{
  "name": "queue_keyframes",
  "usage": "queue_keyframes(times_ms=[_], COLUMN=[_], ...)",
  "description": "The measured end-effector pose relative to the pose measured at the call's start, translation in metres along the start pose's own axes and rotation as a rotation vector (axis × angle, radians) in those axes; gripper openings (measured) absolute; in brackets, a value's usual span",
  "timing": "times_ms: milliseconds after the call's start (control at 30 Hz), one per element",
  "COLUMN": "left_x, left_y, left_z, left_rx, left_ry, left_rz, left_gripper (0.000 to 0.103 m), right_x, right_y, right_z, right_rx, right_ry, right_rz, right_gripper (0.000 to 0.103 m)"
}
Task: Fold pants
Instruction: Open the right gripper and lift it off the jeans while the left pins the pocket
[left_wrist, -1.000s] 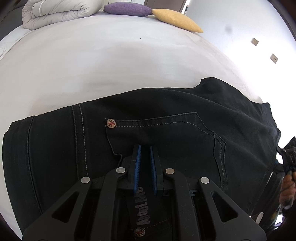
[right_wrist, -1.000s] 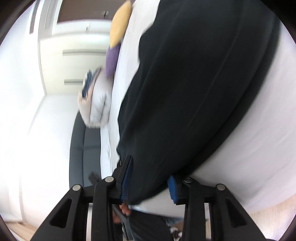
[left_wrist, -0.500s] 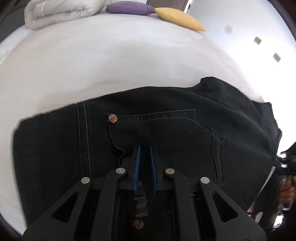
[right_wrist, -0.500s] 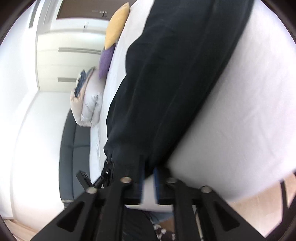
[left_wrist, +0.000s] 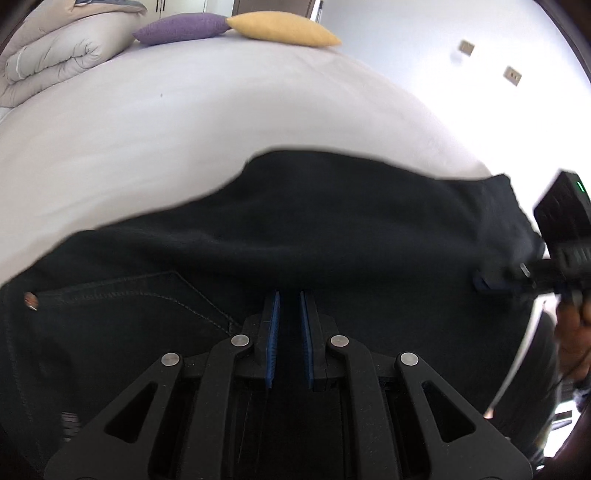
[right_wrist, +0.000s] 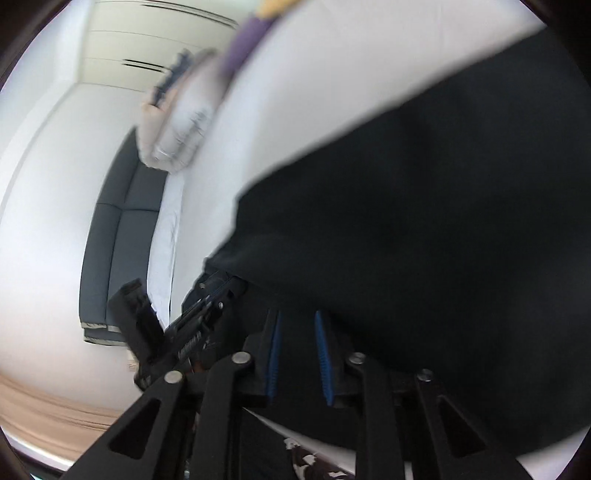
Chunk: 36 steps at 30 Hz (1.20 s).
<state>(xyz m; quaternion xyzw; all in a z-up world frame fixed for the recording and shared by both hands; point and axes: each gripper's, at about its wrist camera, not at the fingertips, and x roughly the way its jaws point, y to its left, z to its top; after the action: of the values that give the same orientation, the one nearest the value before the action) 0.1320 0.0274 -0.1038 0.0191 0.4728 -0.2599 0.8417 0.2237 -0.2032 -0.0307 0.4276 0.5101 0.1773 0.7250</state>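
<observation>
Over the white bed (left_wrist: 221, 122), the left tool (left_wrist: 289, 295) pinches the black jeans (left_wrist: 332, 229) while the right tool (right_wrist: 297, 315) is closing, apparently on their blurred fabric.

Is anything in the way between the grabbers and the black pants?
Nothing visible is. The left gripper is already clamped on the pants. The right gripper has the cloth between its fingers, and its jaws are closing. The bed beyond the pants is bare.
</observation>
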Motion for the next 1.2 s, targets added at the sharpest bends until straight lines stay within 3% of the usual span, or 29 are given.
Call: queue_keyframes(times_ms=[67,167,267,367,467,567,633,733,867,900,967,1000,1033,1133,1200], left_x=[0.003,0.004,0.006,0.006,0.004,0.008,0.008,0.009,0.004,0.003,0.001,0.001,0.001,0.001,0.001], left_y=[0.011,0.029,0.030,0.030,0.035,0.036,0.039,0.038,0.033,0.031,0.029,0.028,0.028,0.027,0.027], left_z=[-0.004,-0.009,-0.011,-0.014,-0.019,-0.019,-0.019,-0.018,-0.022,-0.022,-0.022,-0.023,-0.022,-0.022,-0.022], left_rx=[-0.038,-0.121,-0.122,-0.119,-0.140,-0.140,-0.132,-0.134,-0.132,-0.127,-0.121,-0.120,-0.121,-0.123,-0.125], left_ry=[-0.035,-0.057,-0.065,-0.073,-0.077,-0.080,-0.084,-0.084,-0.083,-0.084,-0.085,-0.085,-0.086,-0.086,-0.087], left_rz=[-0.053,-0.131,-0.129,-0.129,-0.157,-0.154,-0.144,-0.142,-0.130,-0.123,-0.115,-0.113,-0.114,-0.115,-0.118], left_gripper=[0.010,0.010,0.010,0.010,0.010,0.010,0.010,0.010,0.010,0.010,0.010,0.010,0.010,0.010,0.010], right_x=[-0.006,-0.028,-0.053,-0.088,-0.127,-0.173,-0.190,-0.161,-0.063,-0.044,-0.019,-0.017,-0.023,-0.067,-0.107], right_y=[-0.023,-0.057,-0.086,-0.098,-0.124,-0.124,-0.116,-0.069,0.001,0.006,0.000,-0.011,-0.029,-0.073,-0.100], right_z=[0.022,0.053,0.078,0.092,0.089,0.067,0.049,0.034,0.014,0.011,0.000,0.000,0.004,0.007,0.013], right_rx=[0.083,0.157,0.220,0.198,0.311,0.339,0.345,0.163,-0.058,-0.073,-0.053,-0.032,0.011,0.149,0.213], right_ry=[-0.037,-0.149,-0.257,-0.441,-0.580,-0.727,-0.777,-0.645,-0.319,-0.251,-0.174,-0.168,-0.190,-0.309,-0.433], right_rz=[0.002,0.026,0.070,-0.003,-0.028,-0.168,-0.198,-0.069,0.100,0.118,0.063,0.043,0.041,0.096,0.063], right_gripper=[0.000,0.000,0.000,0.000,0.000,0.000,0.008,0.011,0.023,0.023,0.023,0.020,0.000,0.000,0.000])
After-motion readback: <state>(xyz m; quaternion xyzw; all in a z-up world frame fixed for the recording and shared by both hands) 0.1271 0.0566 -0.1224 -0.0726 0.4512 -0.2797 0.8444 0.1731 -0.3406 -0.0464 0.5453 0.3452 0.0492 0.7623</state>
